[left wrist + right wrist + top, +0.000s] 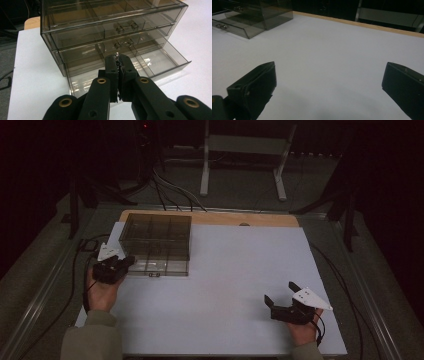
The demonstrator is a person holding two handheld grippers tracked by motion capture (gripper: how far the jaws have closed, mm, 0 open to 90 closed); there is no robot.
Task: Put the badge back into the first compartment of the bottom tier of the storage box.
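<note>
While your right gripper (281, 298) rests wide open near the table's (235, 270) front right corner, your closed left gripper (117, 58) pinches something tiny just before the open bottom drawer (160, 61).

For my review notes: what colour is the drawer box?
Smoky see-through grey drawer box, best in the left gripper view.

A dim lab or recording bay is presenting itself: black cables (167, 190) are running across the grey floor at upper centre, a white metal stand (243, 150) is standing beyond the white-topped table (240, 270), dark tripod legs (80, 195) at left.
</note>
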